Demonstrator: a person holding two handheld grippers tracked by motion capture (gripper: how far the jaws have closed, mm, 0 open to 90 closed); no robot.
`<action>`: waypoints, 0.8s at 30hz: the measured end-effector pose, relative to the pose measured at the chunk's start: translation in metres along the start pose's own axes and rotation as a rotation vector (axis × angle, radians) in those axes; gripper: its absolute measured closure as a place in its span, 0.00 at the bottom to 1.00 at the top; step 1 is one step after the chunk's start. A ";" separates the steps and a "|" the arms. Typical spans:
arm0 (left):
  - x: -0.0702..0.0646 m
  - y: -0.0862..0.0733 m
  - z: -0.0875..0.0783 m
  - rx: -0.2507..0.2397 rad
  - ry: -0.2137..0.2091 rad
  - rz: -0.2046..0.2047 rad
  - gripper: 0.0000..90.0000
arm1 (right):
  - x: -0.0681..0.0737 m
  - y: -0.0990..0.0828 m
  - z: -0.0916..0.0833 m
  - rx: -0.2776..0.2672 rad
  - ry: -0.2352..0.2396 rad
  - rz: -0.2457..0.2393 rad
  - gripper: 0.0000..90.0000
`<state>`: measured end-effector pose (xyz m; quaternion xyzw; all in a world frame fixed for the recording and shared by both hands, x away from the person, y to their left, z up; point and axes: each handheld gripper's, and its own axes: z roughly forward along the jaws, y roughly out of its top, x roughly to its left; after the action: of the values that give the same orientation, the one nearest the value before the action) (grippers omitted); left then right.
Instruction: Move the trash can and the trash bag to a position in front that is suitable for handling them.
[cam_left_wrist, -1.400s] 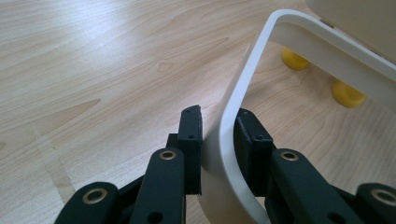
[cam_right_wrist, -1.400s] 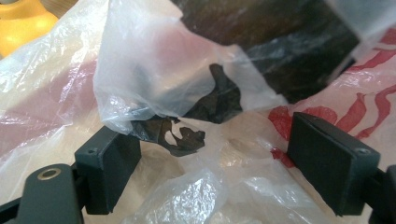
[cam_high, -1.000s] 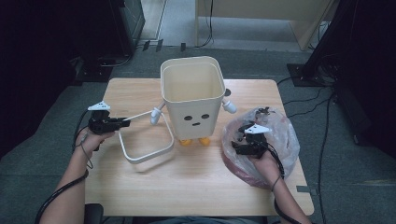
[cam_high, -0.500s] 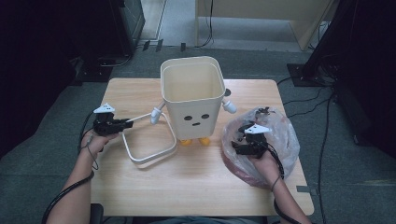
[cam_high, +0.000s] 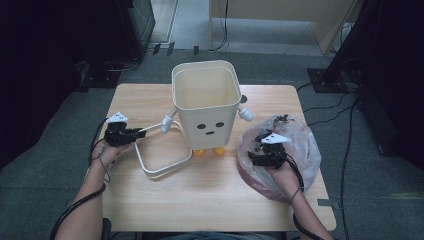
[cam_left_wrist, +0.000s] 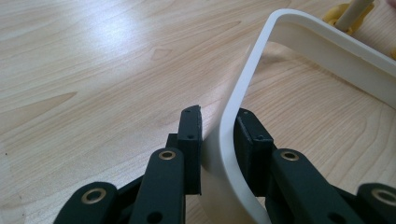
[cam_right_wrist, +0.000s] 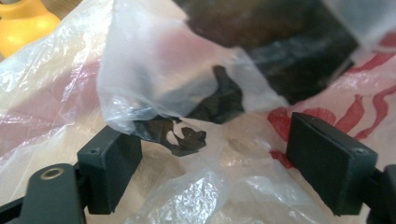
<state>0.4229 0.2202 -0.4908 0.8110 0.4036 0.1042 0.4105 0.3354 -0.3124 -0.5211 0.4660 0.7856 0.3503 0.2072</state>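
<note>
Since 1.0 s ago the left gripper (cam_high: 134, 133) has shifted slightly toward the table's middle, and the cream rim frame (cam_high: 165, 162) it holds has tilted and moved with it; the right side looks unchanged. Left gripper: jaws closed onto a corner of the frame (cam_left_wrist: 233, 116), one pad on each face of the thin plastic wall, seen clearly in the left gripper view. Frame's far side rests on the wooden table (cam_high: 210, 200), next to the yellow feet (cam_high: 209, 151) of the bin. Cream bin (cam_high: 206, 102): upright at the table's centre, open top, face printed on its front, thin white arms to either side, one arm (cam_high: 160, 125) reaching toward the left gripper. Right gripper (cam_high: 257, 157): sits over a crumpled translucent plastic bag (cam_high: 295, 150) with red print at the table's right edge. Right gripper view: jaws wide apart, bag film (cam_right_wrist: 196, 154) bunched between them, neither pad pressing on it; dark contents show through the film, identity unclear.
</note>
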 end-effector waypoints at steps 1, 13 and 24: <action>0.001 0.000 0.001 -0.001 0.000 0.001 0.82 | 0.001 0.001 -0.001 -0.004 -0.003 -0.007 0.21; 0.003 -0.007 0.006 0.003 -0.012 -0.007 0.77 | -0.006 0.016 -0.032 -0.117 -0.042 0.029 0.21; 0.001 -0.011 0.011 0.007 -0.018 0.016 0.49 | -0.025 0.004 -0.031 -0.061 -0.071 0.097 0.21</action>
<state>0.4231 0.2184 -0.5061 0.8165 0.3937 0.0988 0.4106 0.3294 -0.3440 -0.4977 0.5090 0.7434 0.3667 0.2318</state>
